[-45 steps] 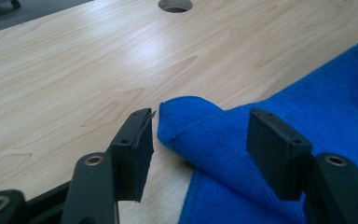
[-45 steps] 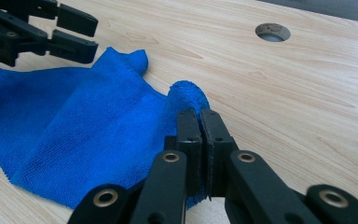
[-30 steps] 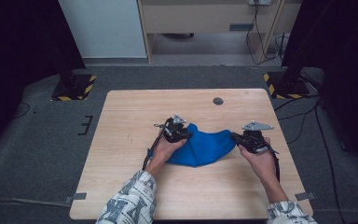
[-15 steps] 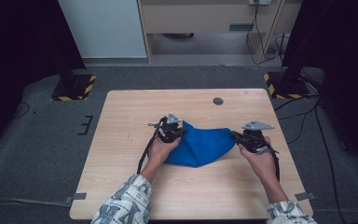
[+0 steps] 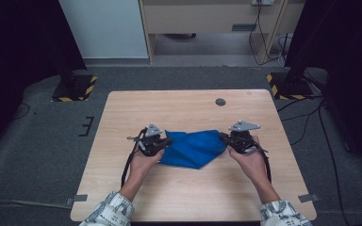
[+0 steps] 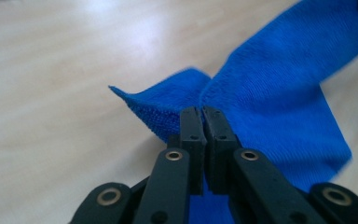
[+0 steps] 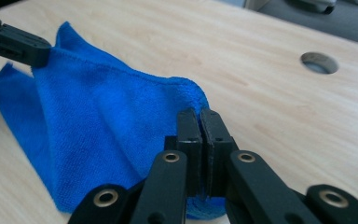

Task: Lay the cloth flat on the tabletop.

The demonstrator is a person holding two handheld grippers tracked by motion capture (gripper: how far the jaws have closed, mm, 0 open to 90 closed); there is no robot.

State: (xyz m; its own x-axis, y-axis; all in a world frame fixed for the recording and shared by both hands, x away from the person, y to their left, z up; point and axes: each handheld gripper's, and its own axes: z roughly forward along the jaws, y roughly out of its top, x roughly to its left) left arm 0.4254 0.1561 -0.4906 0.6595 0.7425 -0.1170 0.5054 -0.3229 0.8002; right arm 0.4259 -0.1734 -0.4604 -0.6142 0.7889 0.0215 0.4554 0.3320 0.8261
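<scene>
cloth: I've got a blue cloth [image 5: 193, 148] near the middle of the wooden table [image 5: 179, 106], strung between my two grippers. It's bunched and folded, with a loose point drooping toward my side of the table.

left gripper: the left gripper [image 5: 166, 141] is at the cloth's left end. In the left gripper view [image 6: 204, 122] the two black jaws are pressed together with a corner of the cloth caught between them, and a little flap of fabric sticks out to the left of the tips. They've only just finished closing on it, so that's a fresh pinch.

right gripper: the right gripper [image 5: 224, 137] is at the cloth's right end. In the right gripper view [image 7: 199, 123] the jaws are squeezed tight on a rounded fold of the hem, fabric wedged right between the pads.

cloth shape: from the right gripper view the cloth runs away from my jaws up to the other gripper's black tip at the top left, upper edge pulled into a ridge and the rest sagging onto the table underneath.

hands: my left hand [image 5: 146, 160] and right hand [image 5: 250, 157] come in from the bottom of the high view, patterned sleeves showing at the edge, a black cable trailing off each gripper.

table extras: there's a round cable hole [image 5: 220, 101] in the table's far right part, well apart from the cloth.

floor: yellow-and-black striped stand bases [image 5: 75, 89] sit on the grey floor beyond the table's far corners.
</scene>
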